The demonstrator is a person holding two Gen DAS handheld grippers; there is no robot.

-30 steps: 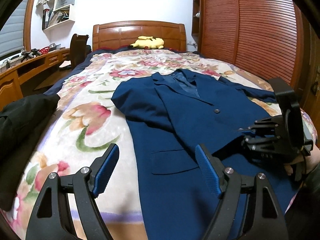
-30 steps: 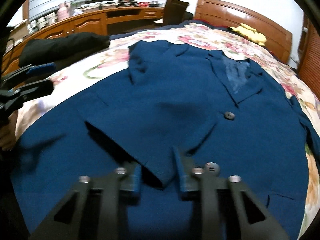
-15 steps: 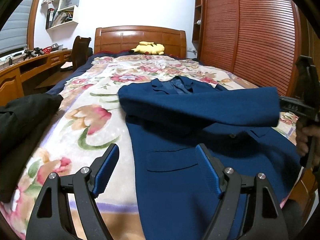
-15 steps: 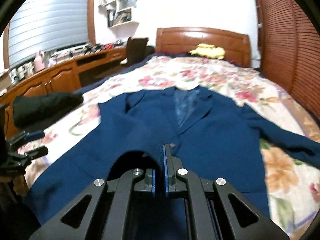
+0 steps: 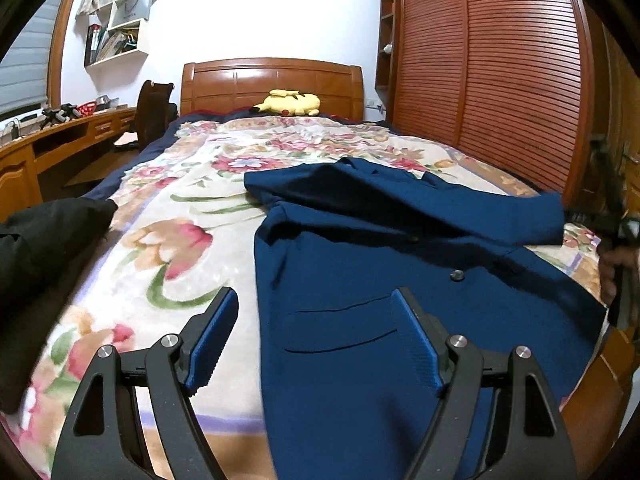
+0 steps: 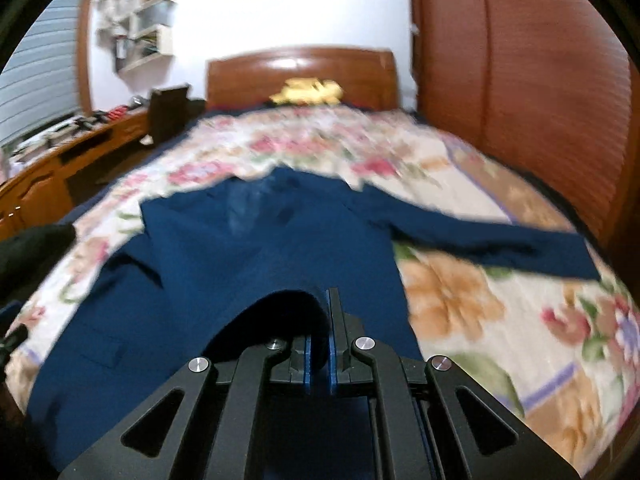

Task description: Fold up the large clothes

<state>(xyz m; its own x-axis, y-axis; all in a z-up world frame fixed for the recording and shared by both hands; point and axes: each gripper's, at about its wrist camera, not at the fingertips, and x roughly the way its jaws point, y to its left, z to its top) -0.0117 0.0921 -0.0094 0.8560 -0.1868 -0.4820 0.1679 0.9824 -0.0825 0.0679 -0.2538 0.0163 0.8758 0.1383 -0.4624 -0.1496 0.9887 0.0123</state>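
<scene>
A navy blue jacket (image 5: 400, 280) lies face up on the flowered bedspread (image 5: 180, 240), its front button and a pocket showing. My right gripper (image 6: 326, 296) is shut on the cuff of one sleeve (image 6: 280, 312), which is held up off the bed. In the left wrist view that sleeve (image 5: 440, 212) stretches across the jacket's chest to the right gripper (image 5: 612, 220) at the right edge. The other sleeve (image 6: 500, 244) lies spread out to the right on the bed. My left gripper (image 5: 312, 294) hangs open over the jacket's lower left edge, with nothing held.
A black garment (image 5: 44, 248) is heaped at the bed's left edge. A yellow plush toy (image 5: 290, 103) sits by the wooden headboard (image 5: 272, 84). Slatted wardrobe doors (image 5: 500, 80) run along the right side; a desk (image 5: 60, 140) and chair (image 5: 154, 108) stand at the left.
The right gripper closed on the sleeve cuff, then lifted it and drew it rightwards across the jacket while rolling. The left gripper stayed open in place.
</scene>
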